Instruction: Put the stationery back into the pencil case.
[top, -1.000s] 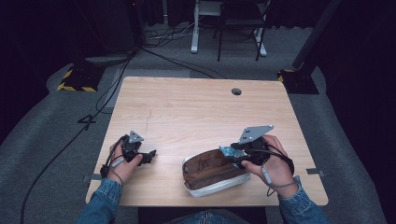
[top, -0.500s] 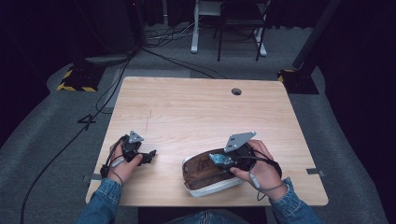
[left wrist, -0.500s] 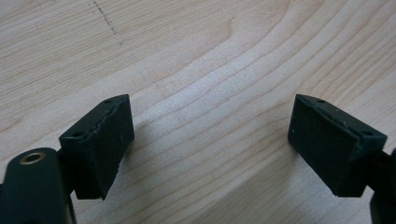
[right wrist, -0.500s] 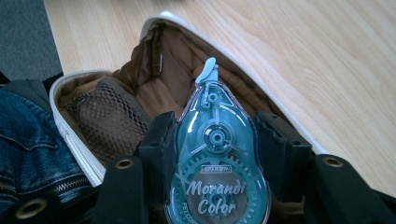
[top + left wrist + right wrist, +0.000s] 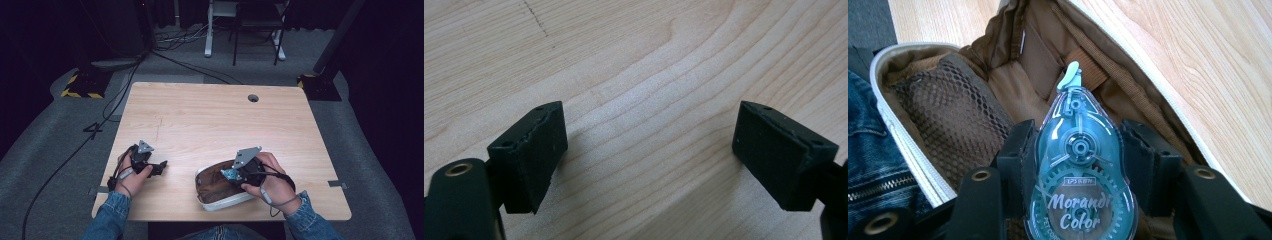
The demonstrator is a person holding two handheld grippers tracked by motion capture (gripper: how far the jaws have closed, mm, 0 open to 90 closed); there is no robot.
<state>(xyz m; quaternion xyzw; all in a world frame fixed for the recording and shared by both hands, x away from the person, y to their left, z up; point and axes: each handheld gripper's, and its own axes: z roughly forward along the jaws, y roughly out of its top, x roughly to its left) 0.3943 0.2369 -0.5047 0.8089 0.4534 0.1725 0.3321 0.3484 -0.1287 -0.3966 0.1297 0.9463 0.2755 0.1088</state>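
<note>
Right gripper view: my right tool clamps correction tape over open pouch | not dropped yet | left tool open, idle on tabletop

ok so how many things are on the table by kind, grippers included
grippers: 2, left gripper open, right gripper shut on the tape
pencil case: 1, open, brown inside
correction tape dispenser: 1, teal
total: 4
</note>
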